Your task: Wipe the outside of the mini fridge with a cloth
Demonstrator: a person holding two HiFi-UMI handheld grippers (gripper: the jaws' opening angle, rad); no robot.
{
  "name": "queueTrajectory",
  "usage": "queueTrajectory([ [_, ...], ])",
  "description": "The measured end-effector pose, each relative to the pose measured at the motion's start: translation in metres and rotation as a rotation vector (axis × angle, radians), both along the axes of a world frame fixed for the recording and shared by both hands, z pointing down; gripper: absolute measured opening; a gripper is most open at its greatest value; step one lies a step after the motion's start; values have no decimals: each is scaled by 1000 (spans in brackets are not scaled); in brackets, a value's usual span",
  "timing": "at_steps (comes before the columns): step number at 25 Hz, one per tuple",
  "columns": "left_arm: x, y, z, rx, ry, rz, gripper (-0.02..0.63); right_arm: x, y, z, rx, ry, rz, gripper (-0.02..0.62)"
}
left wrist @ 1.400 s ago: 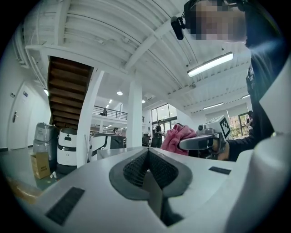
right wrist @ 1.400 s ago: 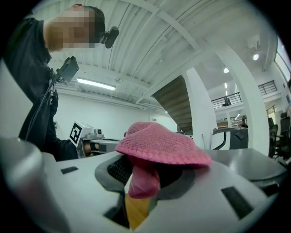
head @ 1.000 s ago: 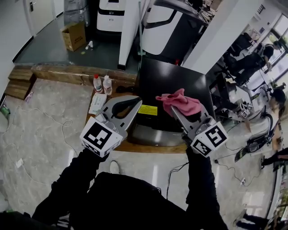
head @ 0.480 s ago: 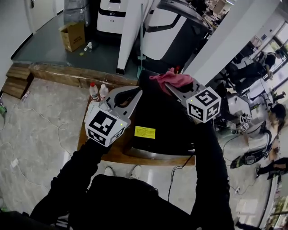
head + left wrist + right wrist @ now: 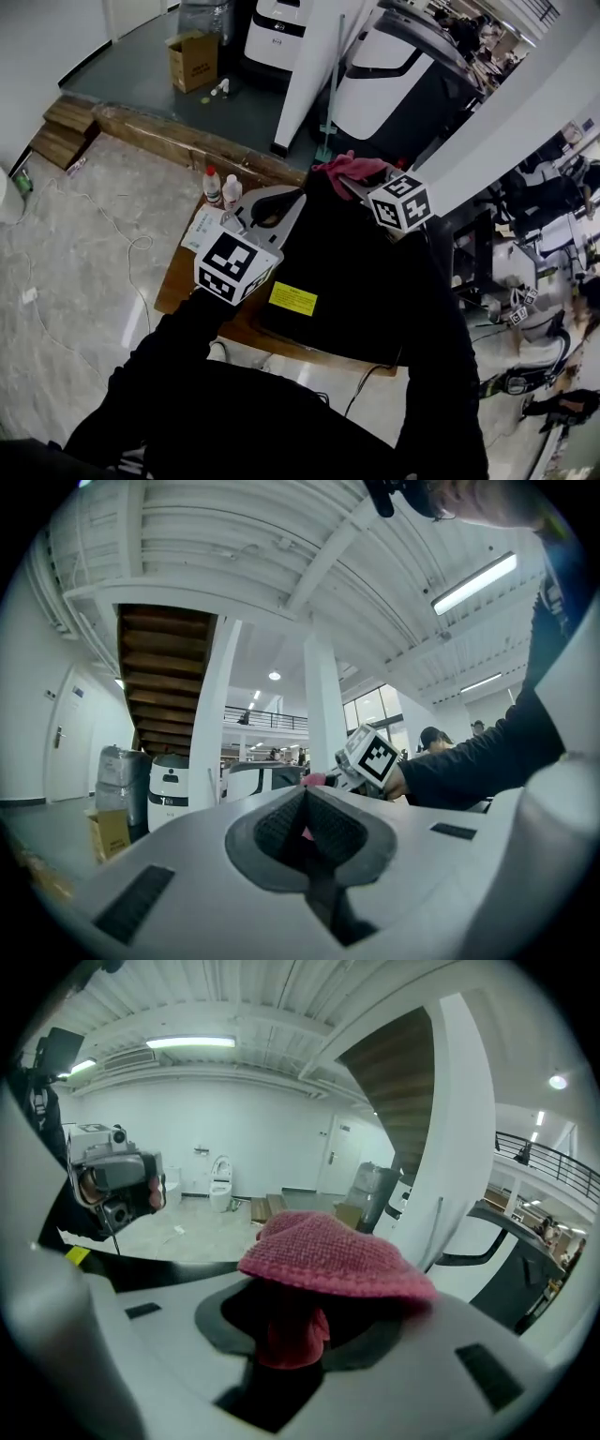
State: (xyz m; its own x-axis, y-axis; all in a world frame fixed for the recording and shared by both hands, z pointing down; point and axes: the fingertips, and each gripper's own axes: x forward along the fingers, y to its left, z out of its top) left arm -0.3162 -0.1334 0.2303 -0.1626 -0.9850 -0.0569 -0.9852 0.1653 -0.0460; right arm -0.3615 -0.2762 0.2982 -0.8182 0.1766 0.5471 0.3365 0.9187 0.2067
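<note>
The right gripper [image 5: 349,180] clamps the cloth [image 5: 339,167]; the mini fridge [image 5: 349,272] top lies below and behind it, toward the person.

Cloth [image 5: 328,1262] coarse-knit, matt (fridge [image 5: 330,255] smooth, dark).

The person's right sleeve [image 5: 441,319] hides the right part of the mini fridge [image 5: 328,248], the cloth [image 5: 349,169] covers the tips of the right gripper [image 5: 354,183], so where it meets the fridge is perhaps not readable, and the yellow label's [image 5: 293,299] print is too small to read.
</note>
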Motion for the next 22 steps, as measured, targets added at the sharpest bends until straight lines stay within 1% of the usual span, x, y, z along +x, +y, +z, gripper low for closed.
queueTrajectory([
  [2, 1, 0, 1, 5, -14, -23, 5, -4, -7, 13, 27, 30, -11, 137],
  [4, 1, 0, 4, -11, -16, -40, 5, -7, -9, 20, 49, 45, -29, 132],
  [6, 2, 0, 7, -35, -11, -52, 5, -9, -6, 22, 77, 46, -58, 127],
  [8, 9, -2, 12, -72, -7, -44, 5, -7, -1, 24, 109, 47, -90, 120],
  [11, 24, -2, 17, -102, -3, -35, 5, 2, 11, 28, 152, 59, -138, 114],
  [14, 37, 4, 17, -111, -12, -57, 5, 13, 25, 32, 183, 82, -185, 114],
  [19, 60, 23, 11, -113, -46, -97, 5, 39, 51, 34, 218, 134, -254, 112],
  [22, 71, 37, 8, -113, -50, -101, 5, 54, 68, 34, 217, 168, -277, 112],
])
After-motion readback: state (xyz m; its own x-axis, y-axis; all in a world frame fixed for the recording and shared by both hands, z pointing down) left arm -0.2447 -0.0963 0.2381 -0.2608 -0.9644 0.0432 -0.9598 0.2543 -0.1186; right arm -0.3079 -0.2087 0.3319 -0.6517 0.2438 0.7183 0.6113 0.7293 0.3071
